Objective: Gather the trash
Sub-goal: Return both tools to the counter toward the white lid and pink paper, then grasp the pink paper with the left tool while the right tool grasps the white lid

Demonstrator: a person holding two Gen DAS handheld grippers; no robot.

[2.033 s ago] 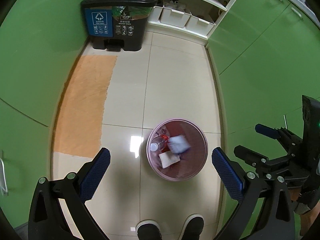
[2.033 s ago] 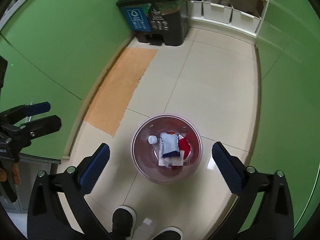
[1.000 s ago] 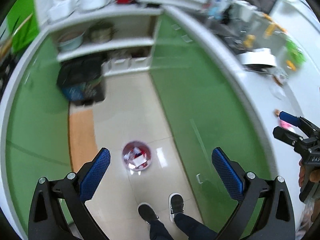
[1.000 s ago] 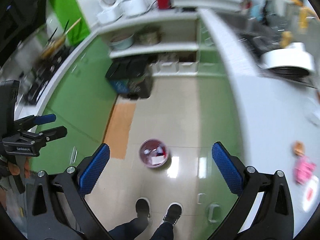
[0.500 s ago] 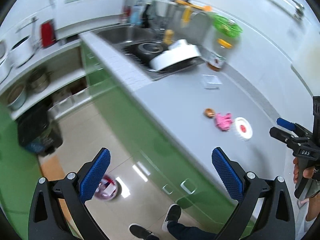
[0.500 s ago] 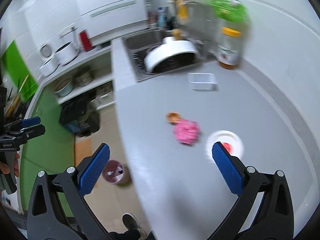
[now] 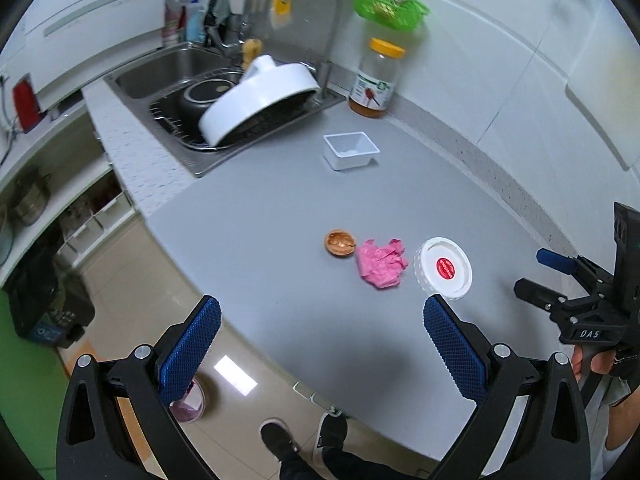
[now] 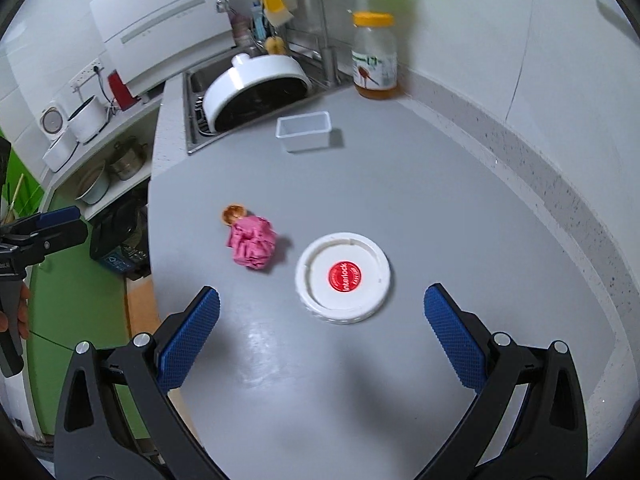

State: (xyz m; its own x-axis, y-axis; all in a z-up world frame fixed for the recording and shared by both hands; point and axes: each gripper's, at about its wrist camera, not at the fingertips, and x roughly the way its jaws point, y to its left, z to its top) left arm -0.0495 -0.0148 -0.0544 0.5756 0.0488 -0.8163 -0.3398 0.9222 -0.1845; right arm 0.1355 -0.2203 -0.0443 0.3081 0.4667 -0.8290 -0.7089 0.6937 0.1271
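Observation:
On the grey counter lie a crumpled pink paper, a brown nutshell half, and a white round lid with a red sticker. A small white tub stands farther back. The pink trash bin is on the floor below the counter edge. My left gripper is open and empty above the counter's front edge. My right gripper is open and empty, just before the lid.
A sink with a white pot lid and a rack is at the back left. A jar with a yellow cap stands by the wall. A dark floor bin is at the left. The person's shoes are below.
Both grippers have risen from over the floor bin and swung to the counter. The trash on the counter is now closer in both views. Both stay open.

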